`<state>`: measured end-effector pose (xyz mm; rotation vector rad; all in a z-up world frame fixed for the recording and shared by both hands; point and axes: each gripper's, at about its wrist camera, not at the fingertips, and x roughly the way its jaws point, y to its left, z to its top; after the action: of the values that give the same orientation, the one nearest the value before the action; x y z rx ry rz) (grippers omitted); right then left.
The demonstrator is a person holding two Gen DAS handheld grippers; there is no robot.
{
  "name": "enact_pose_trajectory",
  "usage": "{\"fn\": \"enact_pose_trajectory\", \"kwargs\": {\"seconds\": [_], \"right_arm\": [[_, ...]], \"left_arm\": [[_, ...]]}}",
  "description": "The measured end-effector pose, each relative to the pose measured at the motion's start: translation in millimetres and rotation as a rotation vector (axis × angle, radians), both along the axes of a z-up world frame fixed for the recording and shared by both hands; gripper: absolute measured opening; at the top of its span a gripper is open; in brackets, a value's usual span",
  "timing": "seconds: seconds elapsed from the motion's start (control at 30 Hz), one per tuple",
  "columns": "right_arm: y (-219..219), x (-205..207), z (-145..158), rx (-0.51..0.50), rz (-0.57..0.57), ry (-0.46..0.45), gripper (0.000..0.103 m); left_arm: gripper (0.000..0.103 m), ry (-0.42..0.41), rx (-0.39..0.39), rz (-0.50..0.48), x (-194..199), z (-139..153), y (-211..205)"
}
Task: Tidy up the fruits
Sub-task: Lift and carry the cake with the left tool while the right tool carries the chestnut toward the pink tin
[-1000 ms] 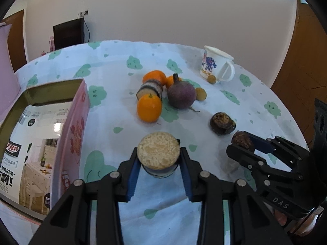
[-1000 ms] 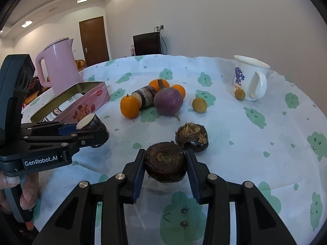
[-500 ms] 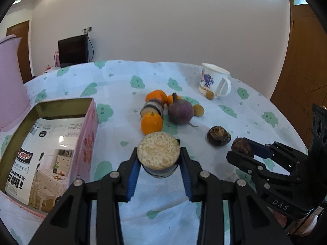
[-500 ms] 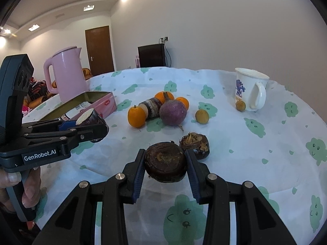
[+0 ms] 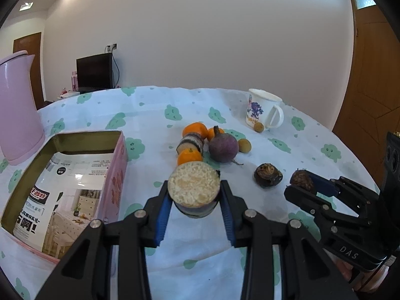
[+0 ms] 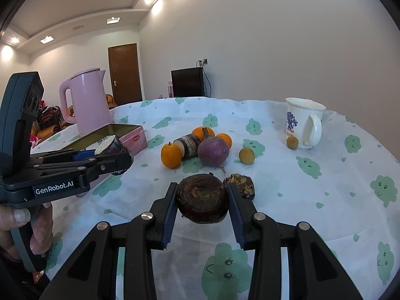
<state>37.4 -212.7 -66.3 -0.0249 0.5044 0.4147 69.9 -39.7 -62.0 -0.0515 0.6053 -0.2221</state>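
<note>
My left gripper (image 5: 194,193) is shut on a cut cane piece (image 5: 193,186) with dark skin and a pale, grainy cut face, held above the tablecloth just right of the open pink tin (image 5: 113,175). In the right wrist view that same left gripper (image 6: 112,153) hangs at the left with the cane piece (image 6: 111,145), next to the tin (image 6: 136,138). My right gripper (image 6: 202,201) is shut on a dark brown water chestnut (image 6: 202,196), lifted off the cloth. From the left wrist view the right gripper (image 5: 301,185) shows at the right.
In mid-table lie an orange (image 6: 171,155), a second cane piece (image 6: 188,145), a purple root (image 6: 213,151), a longan (image 6: 246,155) and another water chestnut (image 6: 241,186). A white mug (image 6: 303,122) stands far right, a pink kettle (image 6: 90,105) behind the tin.
Both views have tipped upward, so the table sits lower and more wall and ceiling show. The left gripper has risen slightly. Both grips are unchanged.
</note>
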Motion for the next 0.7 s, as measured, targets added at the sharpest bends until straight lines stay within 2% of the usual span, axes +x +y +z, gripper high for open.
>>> {"fn": "enact_pose_trajectory", "kwargs": {"seconds": [0.7], "right_arm": [[-4.1, -9.3, 4.3, 0.029, 0.003, -0.056, 0.04]], "left_arm": [[0.039, -0.095, 0.025, 0.026, -14.7, 8.6, -1.7]]}}
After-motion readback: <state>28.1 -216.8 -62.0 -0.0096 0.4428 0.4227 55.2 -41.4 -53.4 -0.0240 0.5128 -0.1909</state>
